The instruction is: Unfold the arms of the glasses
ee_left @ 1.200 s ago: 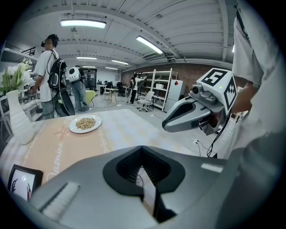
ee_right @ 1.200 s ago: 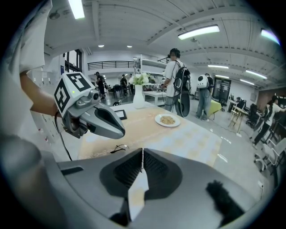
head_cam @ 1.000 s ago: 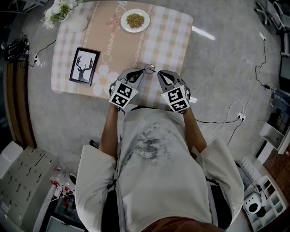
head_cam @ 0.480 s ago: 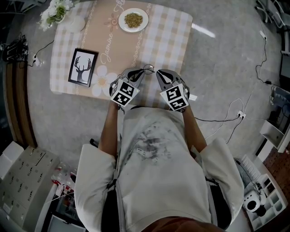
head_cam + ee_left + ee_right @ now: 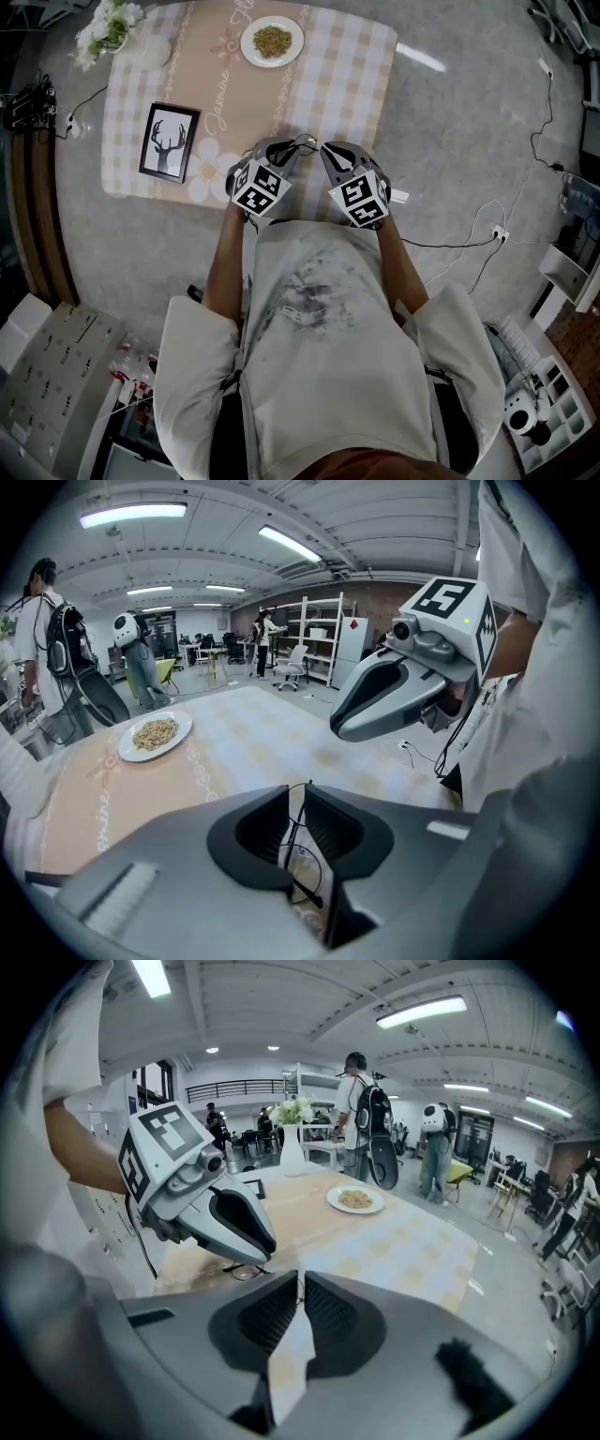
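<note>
Glasses, thin black wire with round lenses [image 5: 298, 853], sit over the near edge of the table, pinched between my two tools. My left gripper [image 5: 296, 795] is clenched on the frame: the wire rim runs straight up through the narrow slot between its jaws. My right gripper [image 5: 300, 1285] is closed almost to nothing, and a thin dark wire shows at the jaw tips. I take that to be one arm of the glasses, though it is fine enough that I would not swear to it. In the head view the two grippers point toward each other, tips close, with the glasses between them.

I judge the unfolding is just starting: the frame is braced on the left and an arm is caught on the right. The next move calls for swinging my right gripper outward around the hinge while the left holds firm, gently, since the wire looks easy to bend.

By count: one pair of glasses, two grippers, and one table under a beige checked cloth [image 5: 361, 80]. Beyond them are one white plate of grainy food [image 5: 272, 41], one black-framed deer picture [image 5: 170, 142] and one bunch of white flowers [image 5: 105, 28].
</note>
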`<action>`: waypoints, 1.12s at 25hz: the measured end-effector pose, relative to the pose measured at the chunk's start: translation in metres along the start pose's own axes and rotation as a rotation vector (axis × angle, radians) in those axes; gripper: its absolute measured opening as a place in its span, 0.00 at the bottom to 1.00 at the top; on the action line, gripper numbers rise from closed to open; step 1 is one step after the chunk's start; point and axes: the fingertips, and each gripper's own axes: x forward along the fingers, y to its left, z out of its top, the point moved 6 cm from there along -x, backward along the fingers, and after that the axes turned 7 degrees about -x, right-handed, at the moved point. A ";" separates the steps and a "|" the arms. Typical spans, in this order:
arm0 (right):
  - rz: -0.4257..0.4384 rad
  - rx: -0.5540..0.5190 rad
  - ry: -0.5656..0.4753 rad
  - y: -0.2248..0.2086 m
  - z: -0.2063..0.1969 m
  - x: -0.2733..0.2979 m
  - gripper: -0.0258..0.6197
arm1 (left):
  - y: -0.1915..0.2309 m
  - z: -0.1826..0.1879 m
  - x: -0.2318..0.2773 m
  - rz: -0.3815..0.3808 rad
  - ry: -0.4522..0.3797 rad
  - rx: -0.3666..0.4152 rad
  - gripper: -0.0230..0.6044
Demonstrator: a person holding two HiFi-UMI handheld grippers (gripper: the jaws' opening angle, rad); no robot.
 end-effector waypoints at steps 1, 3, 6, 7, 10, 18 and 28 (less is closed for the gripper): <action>0.001 0.000 0.001 -0.001 0.000 0.001 0.07 | 0.000 0.000 0.001 -0.002 0.005 0.004 0.13; 0.004 0.000 0.002 -0.001 0.000 0.002 0.07 | 0.001 -0.001 0.004 -0.007 0.014 0.009 0.14; 0.008 0.001 0.004 -0.002 0.000 0.004 0.07 | 0.000 -0.001 0.006 -0.017 0.024 0.019 0.15; 0.008 0.001 0.005 -0.003 0.001 0.005 0.07 | 0.000 -0.001 0.006 -0.020 0.027 0.022 0.15; 0.009 0.000 0.006 -0.004 0.001 0.007 0.07 | 0.001 -0.002 0.009 -0.028 0.037 0.031 0.16; 0.024 -0.007 0.019 -0.004 0.000 0.011 0.08 | 0.001 -0.007 0.016 -0.043 0.072 0.053 0.17; 0.041 -0.018 0.036 -0.005 -0.002 0.019 0.15 | 0.001 -0.012 0.022 -0.054 0.100 0.064 0.17</action>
